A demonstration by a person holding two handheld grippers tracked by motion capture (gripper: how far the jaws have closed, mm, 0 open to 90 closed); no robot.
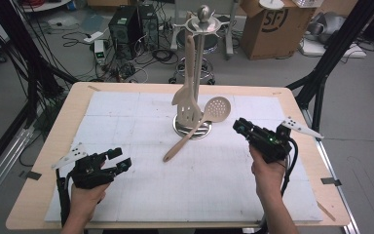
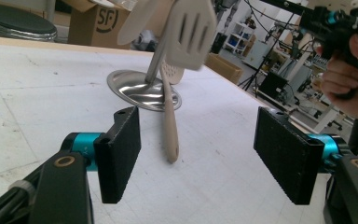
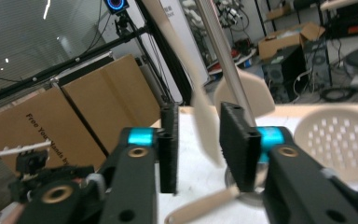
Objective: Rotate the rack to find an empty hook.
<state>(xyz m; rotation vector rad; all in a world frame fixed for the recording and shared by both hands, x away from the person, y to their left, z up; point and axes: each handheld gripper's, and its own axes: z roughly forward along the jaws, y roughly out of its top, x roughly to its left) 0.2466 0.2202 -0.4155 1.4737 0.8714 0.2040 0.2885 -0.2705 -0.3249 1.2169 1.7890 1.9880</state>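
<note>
— Tongs first: how do the two grippers stand?

— Left gripper (image 1: 119, 160), near left on the table (image 1: 126, 204), has its jaws spread wide and empty. Right gripper (image 1: 238, 126), near right, is partly open, holding nothing.

— Where is the skimmer spoon?

— Skimmer spoon (image 1: 195, 126) lies near the middle, its perforated head propped on the rack base (image 1: 193, 129), handle pointing toward the near left.

— What differs between views?

— From above, a slotted spatula (image 1: 187, 92) hangs from the metal rack. The left gripper view shows the spoon handle (image 2: 169, 126) ahead between its jaws. The right gripper view shows the holed head (image 3: 340, 140) close by.
</note>
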